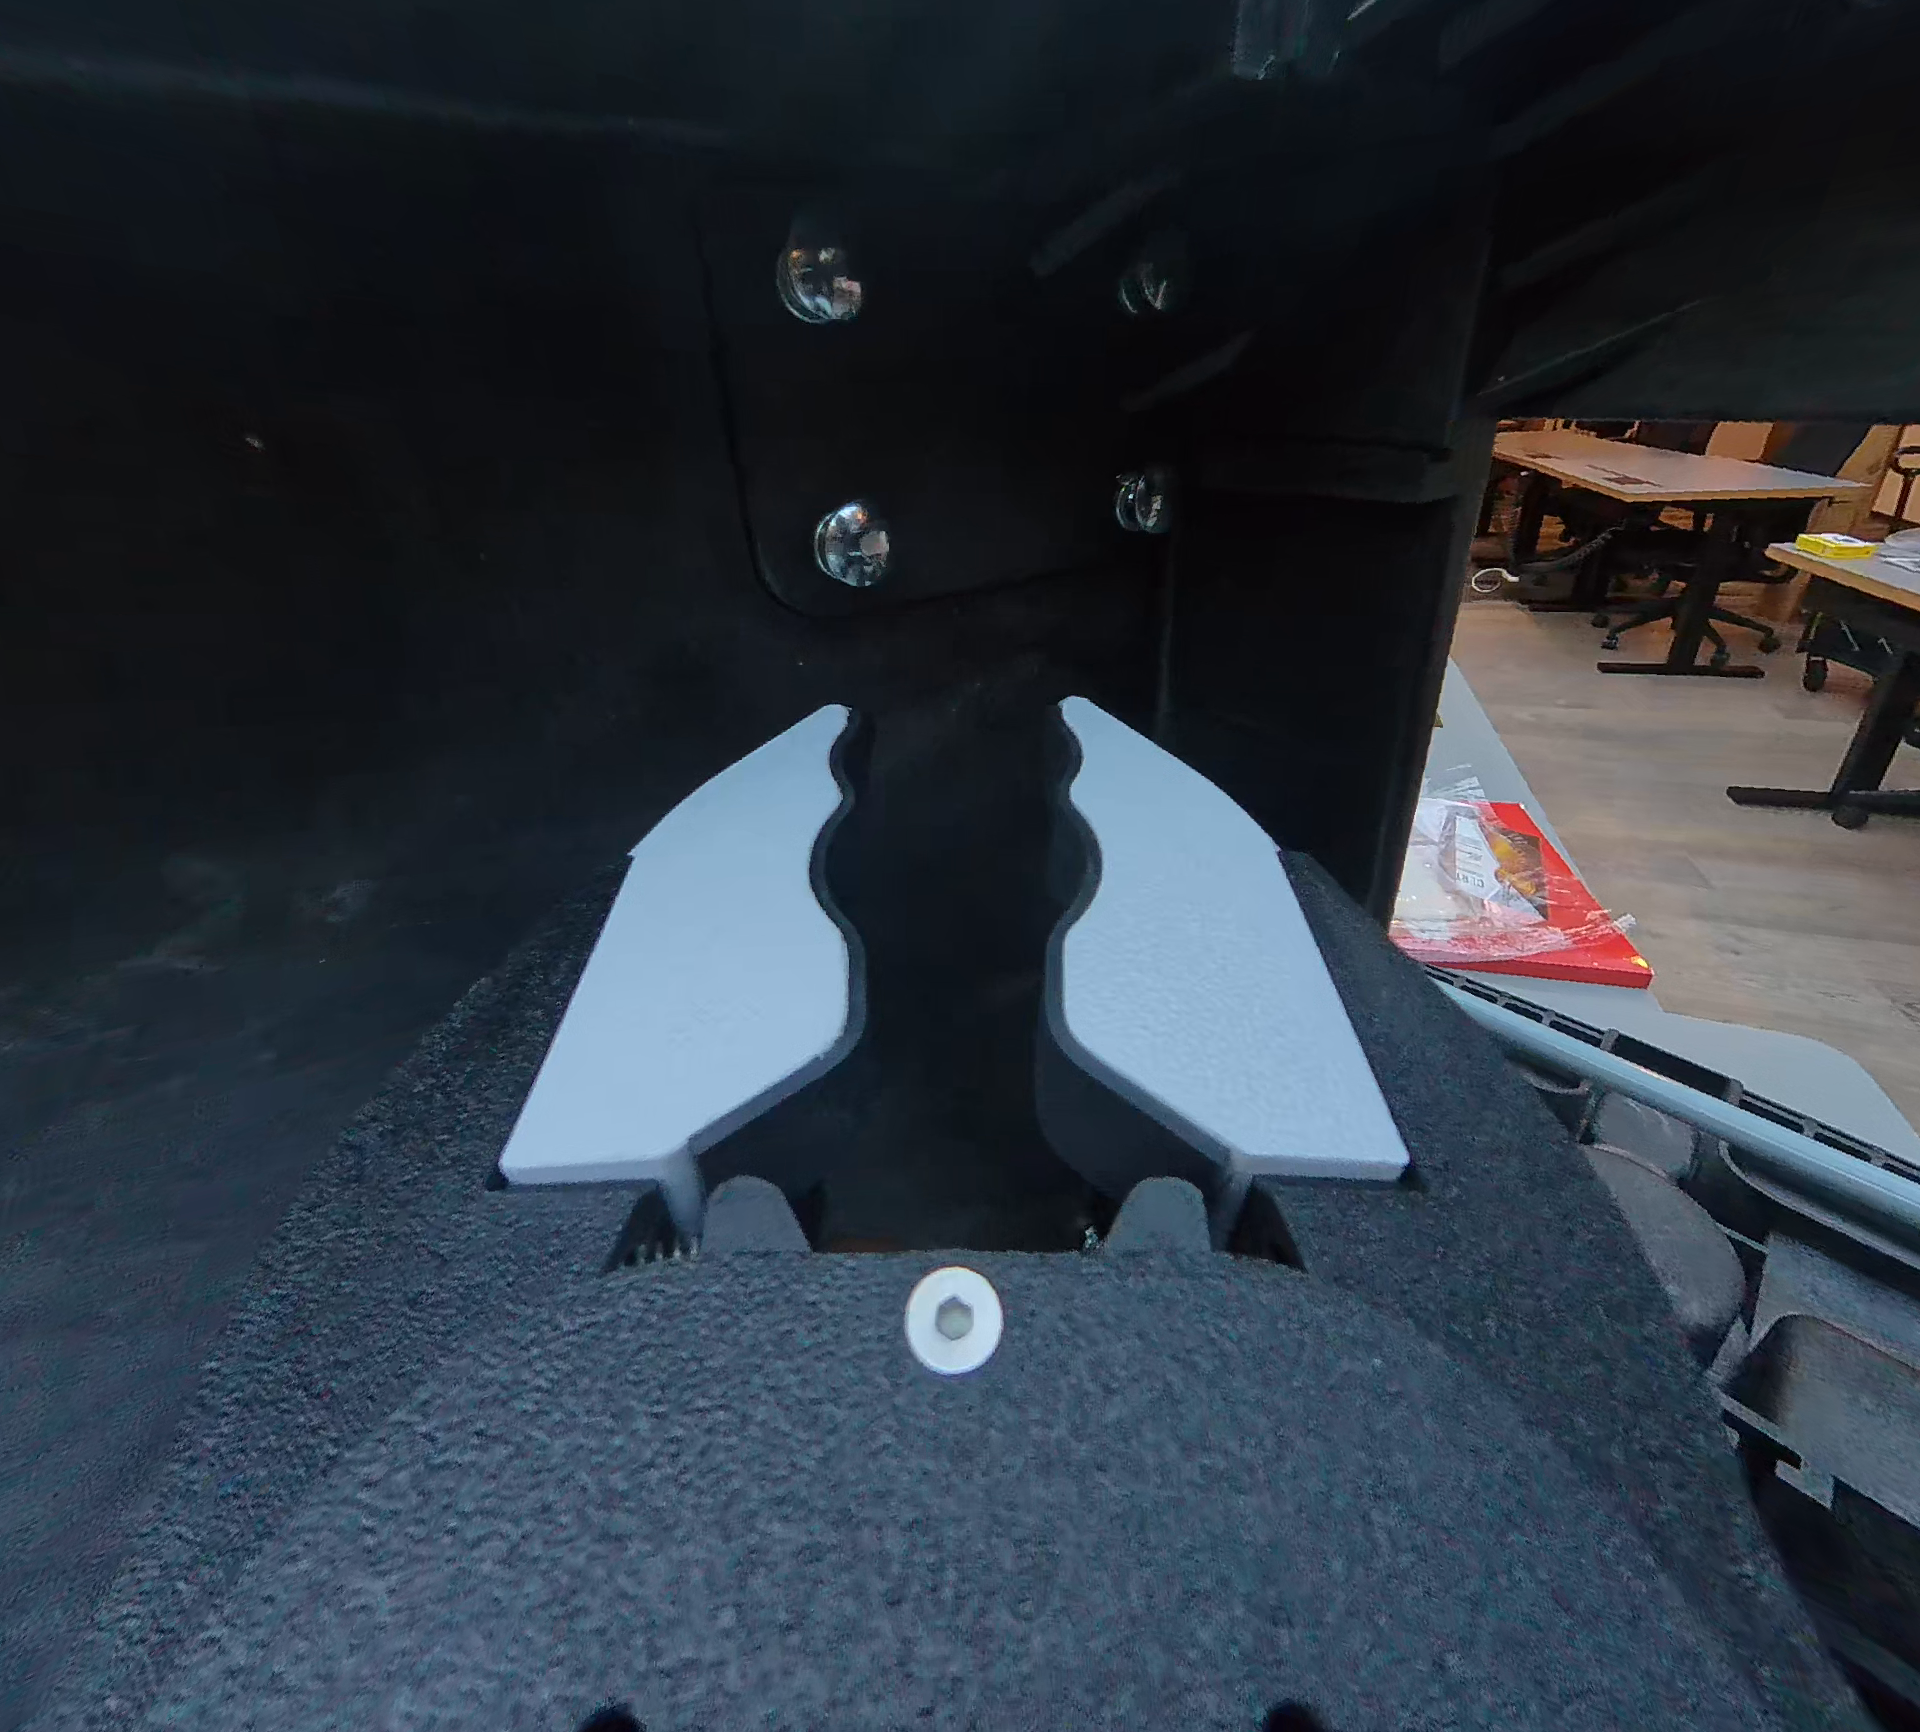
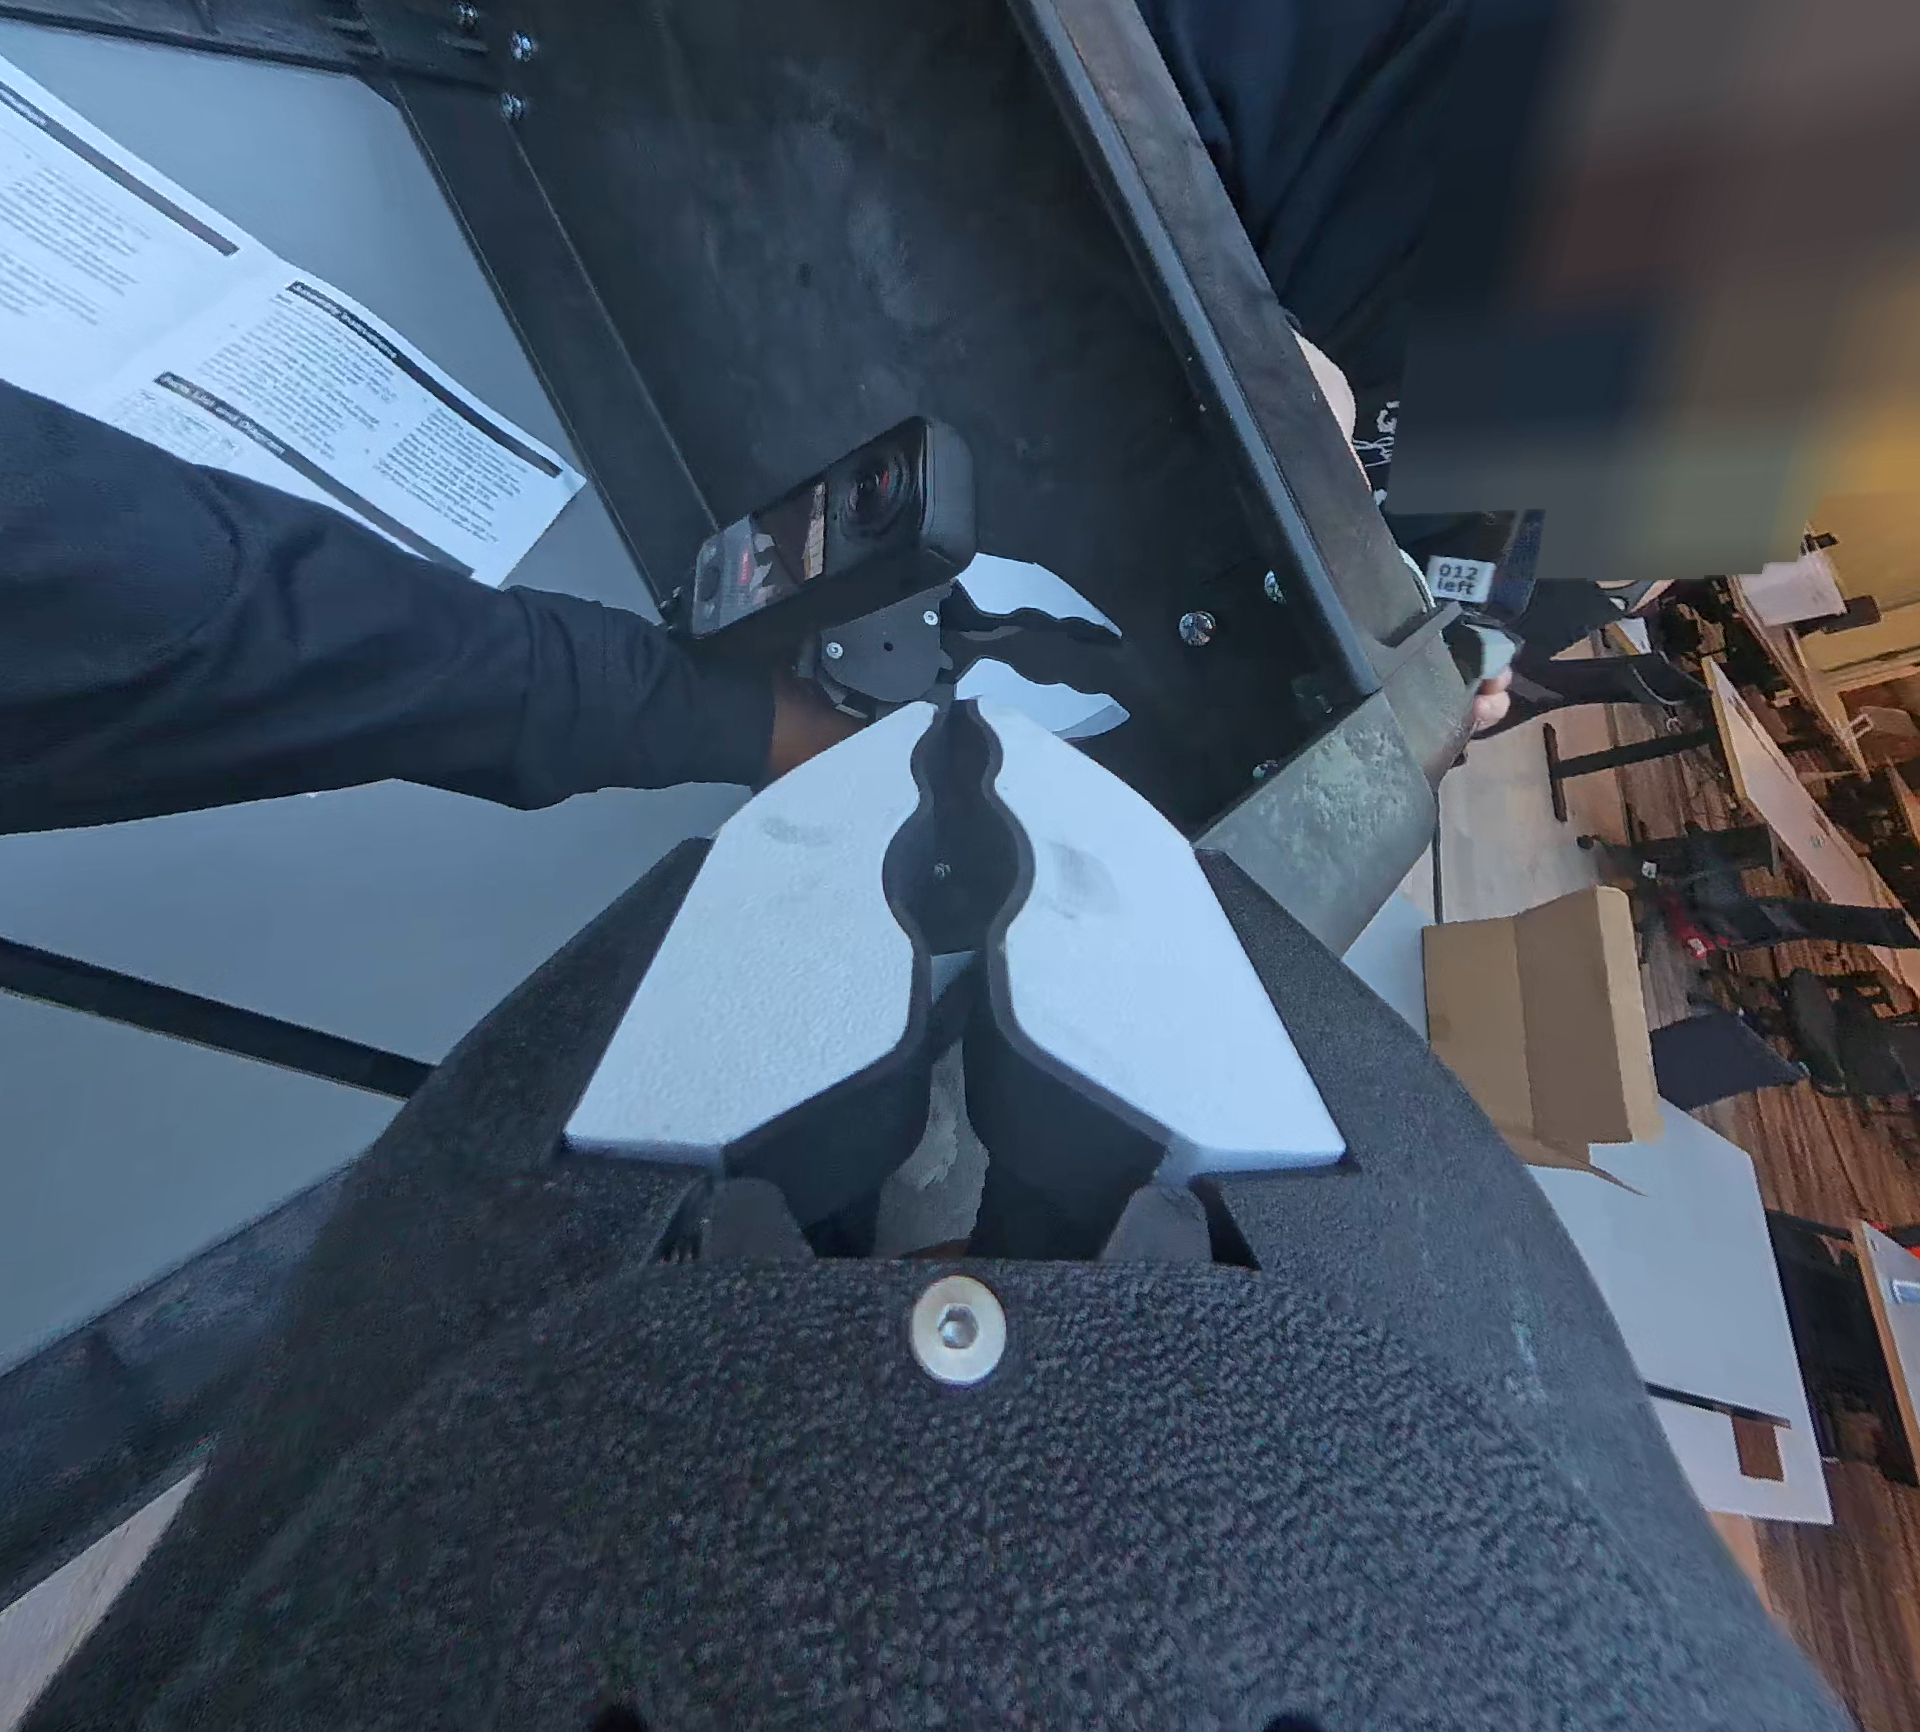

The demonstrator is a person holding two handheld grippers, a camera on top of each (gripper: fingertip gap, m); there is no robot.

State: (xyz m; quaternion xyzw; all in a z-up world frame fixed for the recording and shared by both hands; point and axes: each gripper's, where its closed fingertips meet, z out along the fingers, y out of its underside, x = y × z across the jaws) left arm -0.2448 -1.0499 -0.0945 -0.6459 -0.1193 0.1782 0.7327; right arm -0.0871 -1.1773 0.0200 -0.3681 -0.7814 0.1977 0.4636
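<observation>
A large black plastic tray [image 2: 883, 228] lies tipped on its side on a grey table [image 2: 208, 903]. My left gripper [image 1: 958, 711] is open and empty inside the tray. It points at a black bracket plate [image 1: 935, 394] held by several shiny bolts [image 1: 852, 542]. It also shows in the right wrist view [image 2: 1039, 674], with its camera [image 2: 842, 529] on top and a dark-sleeved arm [image 2: 364, 633] behind it. My right gripper [image 2: 951, 714] has its tips together just behind the left one. A small screw head [image 2: 940, 870] shows in the round gap; I cannot tell whether it is held.
A grey-green metal post [image 2: 1340, 809] joins the tray's corner. A hand [image 2: 1330, 394] rests on the tray's rim. A printed sheet [image 2: 260, 352], a cardboard box [image 2: 1538, 1028] and a red wrapped packet [image 1: 1507, 893] lie on the table. Desks and chairs [image 1: 1662, 539] stand beyond. The grippers' ends are close to 25 cm from one another. My left tips are roughly 12 cm from the grey-green metal post [image 2: 1340, 809].
</observation>
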